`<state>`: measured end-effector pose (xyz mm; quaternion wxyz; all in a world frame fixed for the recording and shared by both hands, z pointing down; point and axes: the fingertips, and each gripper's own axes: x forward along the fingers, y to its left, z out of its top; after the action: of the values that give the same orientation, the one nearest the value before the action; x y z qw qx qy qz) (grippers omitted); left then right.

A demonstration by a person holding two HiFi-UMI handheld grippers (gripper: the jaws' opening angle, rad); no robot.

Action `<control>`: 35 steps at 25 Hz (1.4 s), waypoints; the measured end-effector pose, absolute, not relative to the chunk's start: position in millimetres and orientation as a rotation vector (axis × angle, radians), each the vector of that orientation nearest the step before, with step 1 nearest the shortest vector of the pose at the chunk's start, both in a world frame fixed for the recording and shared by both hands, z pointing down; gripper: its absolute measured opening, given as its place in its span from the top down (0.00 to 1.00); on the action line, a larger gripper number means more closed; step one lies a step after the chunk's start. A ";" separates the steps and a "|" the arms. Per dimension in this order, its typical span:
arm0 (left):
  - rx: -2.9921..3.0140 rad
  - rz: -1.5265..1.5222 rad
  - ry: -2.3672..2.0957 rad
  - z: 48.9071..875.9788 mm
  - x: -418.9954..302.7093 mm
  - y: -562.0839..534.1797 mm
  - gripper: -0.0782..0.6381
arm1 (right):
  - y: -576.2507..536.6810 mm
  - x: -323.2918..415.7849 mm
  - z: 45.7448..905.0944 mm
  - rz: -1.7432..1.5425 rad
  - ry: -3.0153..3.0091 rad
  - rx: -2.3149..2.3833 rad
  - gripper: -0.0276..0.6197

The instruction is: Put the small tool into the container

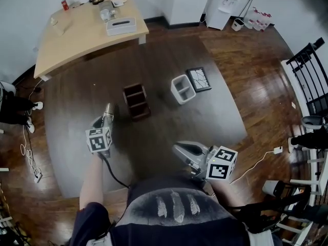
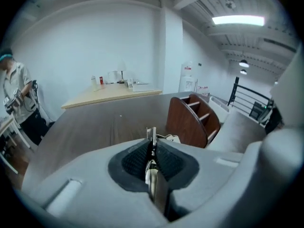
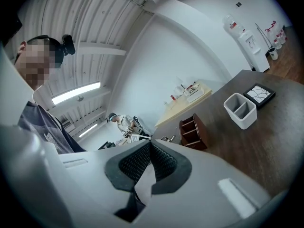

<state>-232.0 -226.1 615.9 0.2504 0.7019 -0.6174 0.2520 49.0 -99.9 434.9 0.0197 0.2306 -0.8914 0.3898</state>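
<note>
Small tool (image 2: pixel 151 133): a thin flat metal piece, clamped in the left gripper (image 1: pixel 108 109). The ribbed fingers (image 2: pixel 135 158) are closed down on it with no gap at the pads. The tool is clear of the dark bench (image 1: pixel 77 137), held up over its near-left part. Its long axis runs along the fingers, one end poking just past the tips and the rest running back toward the palm, so it points wherever the gripper points: forward and downward. What kind of tool it is I cannot make out; only its thin edge shows. Target: the brown wooden organizer (image 1: pixel 136 101) lies just ahead and to the right of the left fingertips, its open slots tilted toward them in the left gripper view. The white two-compartment container (image 1: pixel 182 88) stands further right, beside a framed tile (image 1: pixel 198 79). The task sentence does not say which of the two is meant; the brown one is the nearer to the tool. Either way the coming move is probably forward and to the right, tool end leading. Right gripper (image 1: pixel 177 148): held close to the body, well apart from both containers, its fingers (image 3: pixel 164 163) brought together at the tips with nothing between them. The left hand is the nearer and has the tool.
</note>
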 end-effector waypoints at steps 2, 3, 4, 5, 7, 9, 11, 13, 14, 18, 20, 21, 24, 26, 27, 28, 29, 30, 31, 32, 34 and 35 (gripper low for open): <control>1.904 0.562 -1.683 598.1 -231.2 -222.1 0.85 | -99.9 50.6 434.5 1.212 -2.764 0.720 0.95; 1.903 0.507 -1.682 589.1 -231.0 -219.9 0.85 | -99.7 51.7 434.2 1.214 -2.764 0.723 0.95; 1.908 0.459 -1.680 580.1 -230.4 -217.5 0.85 | -99.3 52.6 433.7 1.215 -2.766 0.725 0.96; 1.920 0.415 -1.673 570.9 -228.7 -215.3 0.85 | -98.8 53.4 433.3 1.216 -2.768 0.725 0.96; 1.959 0.332 -1.651 551.6 -221.6 -212.9 0.85 | -97.9 54.7 433.0 1.216 -2.774 0.723 0.96; 2.004 0.253 -1.627 532.0 -210.7 -213.2 0.85 | -97.2 55.5 433.1 1.221 -2.781 0.714 0.95; 2.045 0.190 -1.609 514.2 -197.9 -216.5 0.85 | -96.5 55.8 432.2 1.223 -2.793 0.697 0.96; 2.083 0.156 -1.592 500.7 -184.6 -222.0 0.85 | -94.8 56.3 430.0 1.210 -2.810 0.681 0.95; 2.102 0.149 -1.581 495.2 -178.0 -225.0 0.85 | -93.6 57.0 428.7 1.202 -2.819 0.675 0.96; 2.160 0.143 -1.559 478.2 -152.5 -237.1 0.85 | -93.5 69.8 425.4 1.206 -2.861 0.682 0.95; 2.174 0.126 -1.564 471.9 -141.4 -244.0 0.85 | -96.6 82.6 424.3 1.201 -2.878 0.705 0.95; 2.175 0.119 -1.571 469.5 -136.6 -247.9 0.85 | -98.0 89.3 423.0 1.191 -2.887 0.712 0.96; 2.141 0.126 -1.602 464.6 -126.2 -258.8 0.85 | -100.7 107.6 417.1 1.167 -2.915 0.690 0.96; 2.095 0.144 -1.621 463.9 -121.2 -261.9 0.85 | -102.5 120.3 415.3 1.173 -2.925 0.660 0.96; 2.073 0.157 -1.629 464.3 -118.5 -261.9 0.85 | -103.4 127.2 415.0 1.179 -2.928 0.645 0.96; 2.053 0.170 -1.636 464.8 -115.6 -261.3 0.85 | -104.0 134.1 414.9 1.186 -2.931 0.629 0.95; 2.034 0.174 -1.644 465.3 -112.6 -260.1 0.85 | -104.1 140.5 415.1 1.193 -2.932 0.609 0.96; 2.019 0.164 -1.648 465.0 -109.5 -258.8 0.85 | -103.9 146.1 416.1 1.202 -2.931 0.584 0.96; 2.011 0.135 -1.650 463.7 -106.3 -257.7 0.85 | -103.3 150.5 417.7 1.210 -2.927 0.557 0.96; 2.009 0.090 -1.650 461.4 -103.3 -257.0 0.85 | -102.4 153.4 420.0 1.220 -2.920 0.528 0.96; 2.007 0.007 -1.658 457.3 -100.5 -256.2 0.85 | -99.9 154.5 424.9 1.234 -2.902 0.466 0.96; 1.999 0.003 -1.677 457.8 -101.5 -256.0 0.85 | -98.3 153.0 426.9 1.237 -2.895 0.433 0.96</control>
<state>-101.5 -256.0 457.8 0.2632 0.7390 -0.6201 0.0010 153.0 -98.3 426.9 -0.0182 0.1364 -0.9108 0.3892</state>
